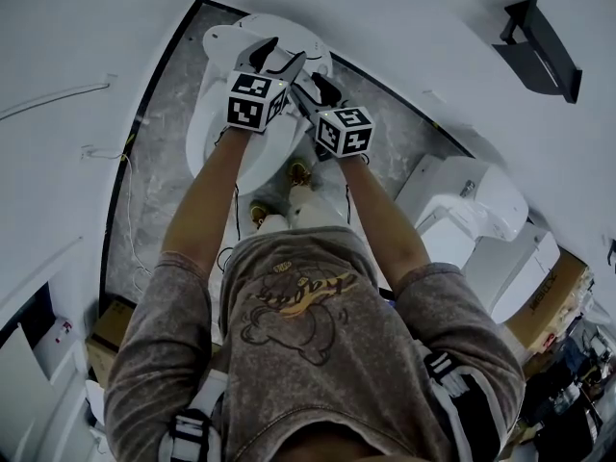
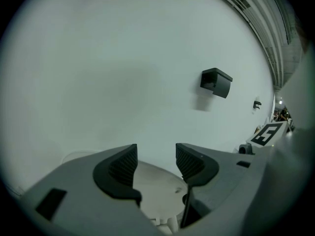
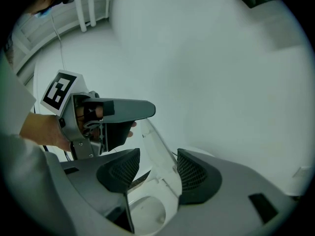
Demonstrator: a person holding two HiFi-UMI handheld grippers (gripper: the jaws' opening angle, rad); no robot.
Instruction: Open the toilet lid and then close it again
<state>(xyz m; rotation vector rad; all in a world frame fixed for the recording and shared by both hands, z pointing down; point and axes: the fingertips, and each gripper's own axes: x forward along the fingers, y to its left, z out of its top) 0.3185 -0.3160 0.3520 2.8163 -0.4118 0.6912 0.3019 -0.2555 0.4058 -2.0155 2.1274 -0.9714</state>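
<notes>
A: What kind of room is it?

B: White walls (image 1: 77,27) and a strip of grey marbled floor (image 1: 159,162). A white toilet (image 1: 217,138) stands at the far end of the strip. A black wall fixture (image 1: 539,46) is mounted well off to the right. A second toilet (image 1: 462,210) sits by a cardboard box (image 1: 553,296) at the right.

A: Where is the person?

B: Standing over the toilet with both arms stretched forward, the grippers side by side above the bowl.

A: And the toilet lid?

B: The toilet lid (image 3: 160,151) is lifted and stands tilted on edge over the bowl (image 3: 147,213).

A: What about the right gripper?

B: The right gripper (image 3: 158,168) has its jaws fairly wide. The lid's edge runs up through the gap, nearer the right pad. There is clear space on the left-pad side. I cannot tell whether the lid touches the right pad.

A: And the left one?

B: The left gripper (image 2: 156,162) also has its jaws parted, and nothing is held between them. It faces the wall and the black fixture, with a pale rounded surface (image 2: 157,186) below the pads. I cannot tell which part of the toilet that surface is. In the right gripper view it hangs just beside the lid's upper edge. In the head view it is the more forward of the two.
</notes>
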